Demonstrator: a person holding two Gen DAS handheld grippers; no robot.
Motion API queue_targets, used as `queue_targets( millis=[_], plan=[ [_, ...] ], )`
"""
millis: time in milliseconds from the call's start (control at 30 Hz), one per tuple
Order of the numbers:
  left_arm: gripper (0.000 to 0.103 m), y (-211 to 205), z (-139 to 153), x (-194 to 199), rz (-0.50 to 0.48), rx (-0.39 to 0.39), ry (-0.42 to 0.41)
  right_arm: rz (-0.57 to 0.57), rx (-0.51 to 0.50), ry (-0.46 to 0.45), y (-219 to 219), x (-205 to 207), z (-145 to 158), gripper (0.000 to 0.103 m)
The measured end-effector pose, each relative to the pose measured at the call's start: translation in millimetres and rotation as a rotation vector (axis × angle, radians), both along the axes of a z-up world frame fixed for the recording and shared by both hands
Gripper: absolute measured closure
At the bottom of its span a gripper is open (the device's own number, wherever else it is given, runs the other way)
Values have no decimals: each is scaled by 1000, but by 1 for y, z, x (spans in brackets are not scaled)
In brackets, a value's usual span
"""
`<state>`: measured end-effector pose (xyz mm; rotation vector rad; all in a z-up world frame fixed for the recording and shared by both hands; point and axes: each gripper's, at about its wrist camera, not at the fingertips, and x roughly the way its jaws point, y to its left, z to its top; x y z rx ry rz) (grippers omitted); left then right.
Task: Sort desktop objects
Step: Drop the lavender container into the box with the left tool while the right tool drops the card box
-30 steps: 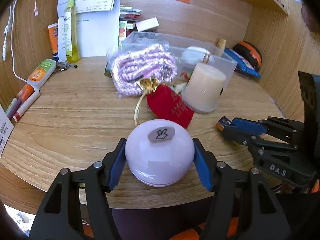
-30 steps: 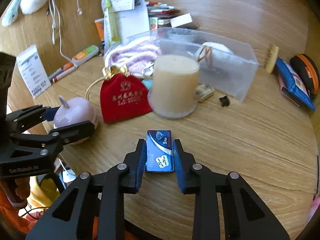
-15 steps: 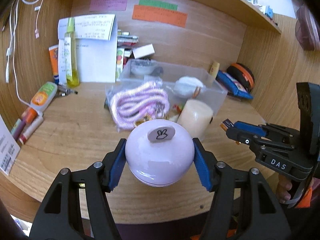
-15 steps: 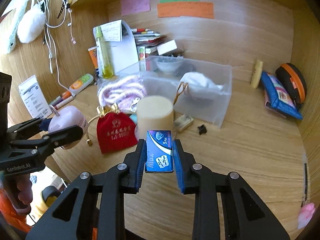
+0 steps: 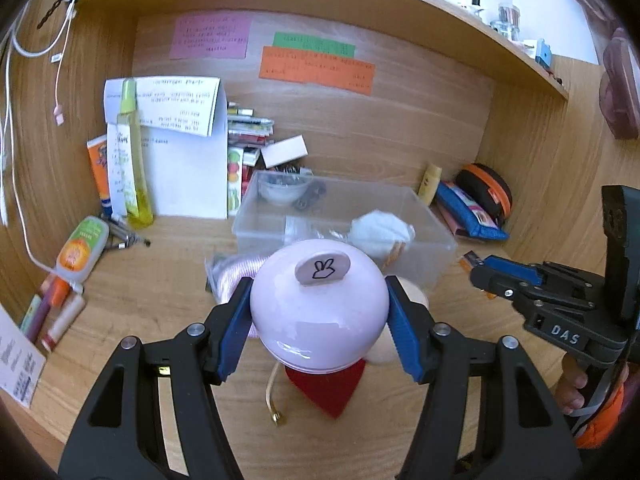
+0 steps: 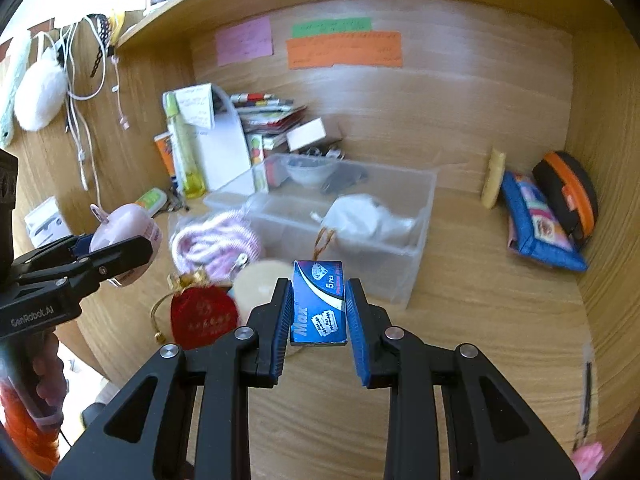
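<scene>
My left gripper point(image 5: 318, 320) is shut on a round pink dome-shaped object point(image 5: 320, 308) with a bunny tab and holds it high above the desk; it also shows in the right wrist view point(image 6: 124, 226). My right gripper point(image 6: 318, 312) is shut on a small blue Max box point(image 6: 319, 302), raised above the desk in front of the clear plastic bin point(image 6: 416, 240). The bin point(image 5: 436, 236) holds a white pouch point(image 5: 380, 232) and a small bowl point(image 5: 282, 192). A red drawstring pouch point(image 6: 202, 316), a cream candle point(image 6: 260, 284) and a pink coiled cord point(image 6: 216, 240) lie before the bin.
Papers, a yellow bottle point(image 5: 134, 168) and tubes point(image 5: 78, 252) crowd the back left. A blue pouch point(image 6: 536, 228) and an orange-black case point(image 6: 568, 196) sit at the right wall. Cables hang on the left wall. A shelf runs overhead.
Both grippers have risen from the desk surface, each lifting its held object; the pink dome and the blue box left the wood and now hang in the air.
</scene>
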<state>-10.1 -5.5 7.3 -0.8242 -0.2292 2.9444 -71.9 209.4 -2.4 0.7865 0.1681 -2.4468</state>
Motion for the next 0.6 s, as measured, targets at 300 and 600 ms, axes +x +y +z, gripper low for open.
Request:
queue_targets(
  millis=[300,600],
  plan=[
    [40,-15,15,-26,15,10,18,-49,-29,35,12,-24,24,78],
    [40,-30,29,-55,47,31,41,-41,-43,40,2,-53,35,78]
  ],
)
